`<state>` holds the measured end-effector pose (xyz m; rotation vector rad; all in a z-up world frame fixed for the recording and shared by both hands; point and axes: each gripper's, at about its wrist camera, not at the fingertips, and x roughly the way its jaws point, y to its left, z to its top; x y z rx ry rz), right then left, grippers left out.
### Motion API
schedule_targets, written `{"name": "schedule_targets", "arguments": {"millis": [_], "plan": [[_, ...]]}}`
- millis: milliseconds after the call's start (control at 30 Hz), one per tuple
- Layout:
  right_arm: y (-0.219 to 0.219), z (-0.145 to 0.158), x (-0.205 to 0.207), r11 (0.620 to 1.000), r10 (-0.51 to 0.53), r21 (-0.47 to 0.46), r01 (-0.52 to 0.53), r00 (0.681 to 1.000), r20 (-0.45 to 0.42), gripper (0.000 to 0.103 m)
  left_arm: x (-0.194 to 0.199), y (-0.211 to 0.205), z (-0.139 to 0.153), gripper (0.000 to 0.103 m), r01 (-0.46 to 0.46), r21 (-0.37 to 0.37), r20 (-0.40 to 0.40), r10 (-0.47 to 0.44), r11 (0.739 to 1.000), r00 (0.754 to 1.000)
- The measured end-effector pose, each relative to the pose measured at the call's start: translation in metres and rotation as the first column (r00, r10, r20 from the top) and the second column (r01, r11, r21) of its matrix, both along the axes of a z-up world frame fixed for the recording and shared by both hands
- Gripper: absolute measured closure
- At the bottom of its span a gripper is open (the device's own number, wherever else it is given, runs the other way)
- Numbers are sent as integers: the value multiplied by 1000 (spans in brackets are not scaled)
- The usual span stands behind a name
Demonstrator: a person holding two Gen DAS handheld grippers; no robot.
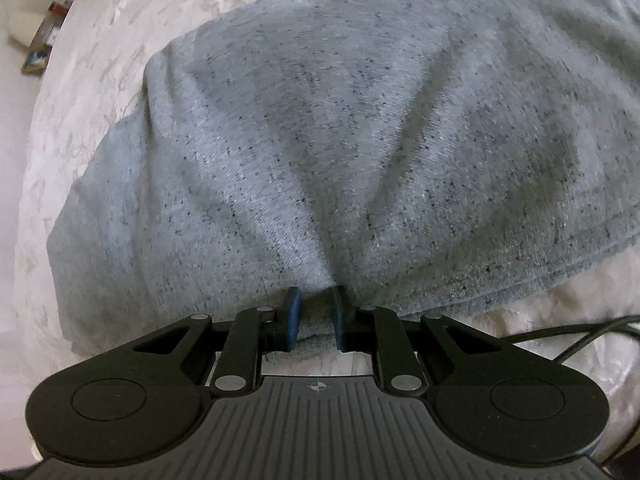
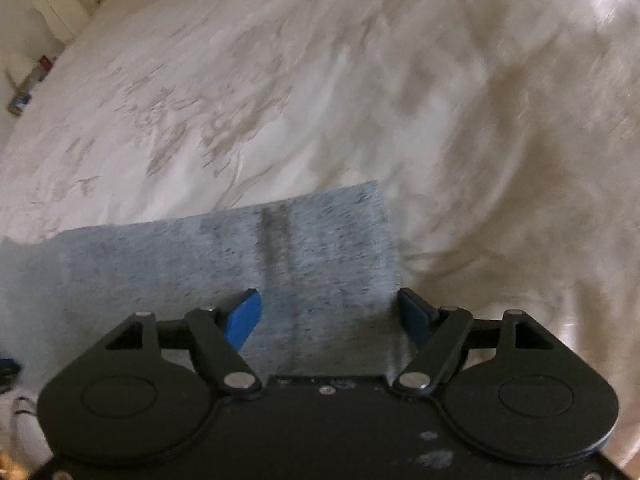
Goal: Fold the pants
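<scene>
Left wrist view: the left hand-held gripper [image 1: 314, 312] is clenched on a pinch of the grey pants [image 1: 320, 140] lying on the bed [image 1: 80, 80]; a tug could drag the fold askew

Right wrist view: the right hand-held gripper [image 2: 330, 316] stands released over the pants' corner [image 2: 320, 248], which could slump

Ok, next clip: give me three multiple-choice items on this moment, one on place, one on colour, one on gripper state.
1. What do the pants lie on?
A. a pale bedspread
B. a wooden floor
C. a metal tray

2. What colour are the pants?
A. red
B. flecked grey
C. black

3. How do the grippers stand?
A. both open
B. left gripper pinching fabric, right gripper open
C. both empty

Answers: 1 A, the bedspread surrounds the cloth; 2 B, grey with dark specks; 3 B, cloth bunches between the left pads while the right pads stand apart.
</scene>
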<state>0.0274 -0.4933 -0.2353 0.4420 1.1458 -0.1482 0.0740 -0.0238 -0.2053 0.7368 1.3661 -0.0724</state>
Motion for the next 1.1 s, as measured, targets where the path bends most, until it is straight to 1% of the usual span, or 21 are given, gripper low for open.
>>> {"name": "schedule_targets", "arguments": {"millis": [33,67,100,133,167,200,233,300,333,400,467,567,633,700,767,833,867,967,1033,1067,1100], "plan": [[-2,-1,1,1000,-3,31,3,1000,-8,46,-2,-1,0,87,11,6,0,-11,1000,1000],[-5,-2,3,997,-5,74,6,1000,-13,93,-3,-6,0,87,16,10,0,-16,1000,1000],[-7,-2,4,992,-9,128,12,1000,-25,90,-3,-7,0,87,18,11,-1,-18,1000,1000],[-8,1,6,986,-10,164,15,1000,-27,91,-3,-8,1,87,16,12,-3,-16,1000,1000],[-6,10,9,990,26,140,-25,1000,-3,91,-2,-9,2,87,12,13,-6,-12,1000,1000],[-3,20,12,995,54,78,-55,998,17,91,-1,-11,6,86,6,16,-4,-6,1000,1000],[-6,28,14,998,50,47,-51,998,36,92,1,-13,12,86,-8,12,12,8,1000,1000],[-21,29,16,996,-10,89,6,999,47,92,7,-20,30,86,-35,-9,53,35,999,998],[-24,24,18,995,-22,98,19,999,30,92,10,-27,40,86,-39,-34,73,41,999,996],[-20,10,22,997,10,77,-8,1000,-19,91,17,-46,58,86,-29,-85,110,38,996,993],[-14,4,22,998,23,58,-22,999,-30,90,26,-69,68,86,-9,-129,121,25,992,992],[-21,0,19,995,-29,93,31,999,-27,89,42,-107,71,86,10,-215,98,12,976,995],[-26,0,15,993,-34,109,36,999,-20,87,51,-135,67,86,33,-258,79,-13,965,997],[-30,1,13,992,-44,120,46,999,-14,76,59,-158,62,86,55,-291,65,-37,955,997],[-34,2,7,989,-59,134,59,998,-2,67,66,-179,52,86,68,-303,54,-55,951,997],[-37,1,6,985,-68,158,66,998,8,58,75,-194,38,86,60,-278,47,-49,959,998],[-39,-1,5,982,-67,179,63,998,14,49,80,-199,30,86,39,-262,36,-30,964,999],[-43,-5,4,970,-57,239,50,998,23,35,90,-206,9,87,-14,-231,0,14,973,1000],[-44,-8,4,963,-52,266,43,998,27,33,89,-211,8,89,-5,-215,4,6,977,1000],[-44,-9,4,961,-51,274,41,998,28,48,87,-213,9,89,6,-209,6,-5,978,1000],[-45,-11,5,958,-48,284,40,999,24,88,85,-214,9,89,21,-207,8,-19,978,1000]]}}
